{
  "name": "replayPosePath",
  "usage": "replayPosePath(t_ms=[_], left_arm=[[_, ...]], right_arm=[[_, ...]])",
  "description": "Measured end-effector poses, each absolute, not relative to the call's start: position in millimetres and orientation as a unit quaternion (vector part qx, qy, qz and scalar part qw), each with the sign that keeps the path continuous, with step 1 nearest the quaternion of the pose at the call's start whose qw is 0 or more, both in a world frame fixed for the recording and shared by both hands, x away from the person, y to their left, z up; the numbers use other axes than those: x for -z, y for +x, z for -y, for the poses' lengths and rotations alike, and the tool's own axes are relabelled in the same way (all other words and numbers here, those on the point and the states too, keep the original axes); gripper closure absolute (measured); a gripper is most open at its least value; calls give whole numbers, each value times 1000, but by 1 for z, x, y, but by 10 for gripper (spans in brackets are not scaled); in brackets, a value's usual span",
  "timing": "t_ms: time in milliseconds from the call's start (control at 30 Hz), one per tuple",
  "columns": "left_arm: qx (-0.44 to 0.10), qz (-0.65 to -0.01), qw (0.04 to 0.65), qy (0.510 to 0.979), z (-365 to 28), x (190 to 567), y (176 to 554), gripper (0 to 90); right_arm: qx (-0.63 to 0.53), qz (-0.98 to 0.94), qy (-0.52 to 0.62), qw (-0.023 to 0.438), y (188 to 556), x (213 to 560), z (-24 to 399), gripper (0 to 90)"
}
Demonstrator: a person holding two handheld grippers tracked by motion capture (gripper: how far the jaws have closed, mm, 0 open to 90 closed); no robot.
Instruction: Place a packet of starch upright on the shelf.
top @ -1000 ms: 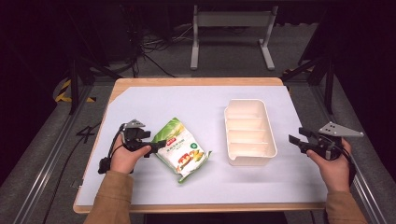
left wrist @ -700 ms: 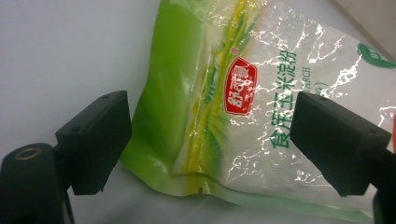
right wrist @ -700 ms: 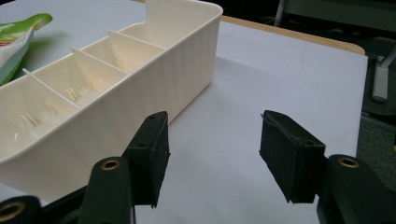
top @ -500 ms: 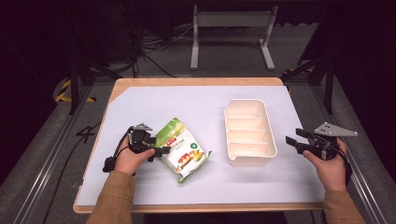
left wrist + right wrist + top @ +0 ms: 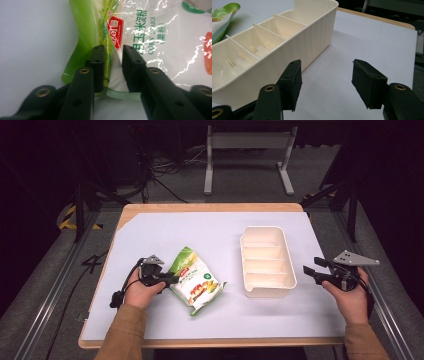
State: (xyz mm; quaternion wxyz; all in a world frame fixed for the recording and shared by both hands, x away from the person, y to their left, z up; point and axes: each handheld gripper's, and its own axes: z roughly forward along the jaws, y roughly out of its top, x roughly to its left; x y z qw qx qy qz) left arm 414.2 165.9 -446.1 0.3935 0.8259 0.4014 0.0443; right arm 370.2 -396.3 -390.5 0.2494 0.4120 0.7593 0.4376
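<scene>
On the table (image 5: 150,227), covered by a white sheet, the left gripper (image 5: 167,279) sits at about 8 o'clock from the table's centre, held in the person's left hand (image 5: 140,292). Its jaws point toward 3 o'clock and reach the near-left edge of the bag (image 5: 196,281). In the left gripper view the jaws stand a narrow gap apart, one on each side of the bag's green edge (image 5: 105,50); whether they press it I cannot tell. The bag lies flat, just left of centre, green at its 11 o'clock end and white with red and green print toward 5 o'clock; "CORN STARCH" can be read on it.

The tray (image 5: 289,270), cream with four compartments set by dividers, lies at 3 o'clock from the bag and apart from it, its long side running 12 to 6.

The right gripper (image 5: 309,271) is at 4 o'clock, just beside the tray's near-right corner, held in the right hand (image 5: 352,295). Its jaws are spread wide and hold nothing; in the right gripper view the tray wall (image 5: 294,52) lies just left of them.
</scene>
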Motion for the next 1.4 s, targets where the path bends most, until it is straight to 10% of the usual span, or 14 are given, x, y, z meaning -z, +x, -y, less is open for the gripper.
replayPosePath(t_ms=[500,1400], left_arm=[[-30,-422,402,812,-169,434,411,880],[-59,-316,484,814,-143,341,363,887]], right_arm=[[-450,-758,396,257,366,386,394,570],[-489,-756,366,235,356,361,375,546]])
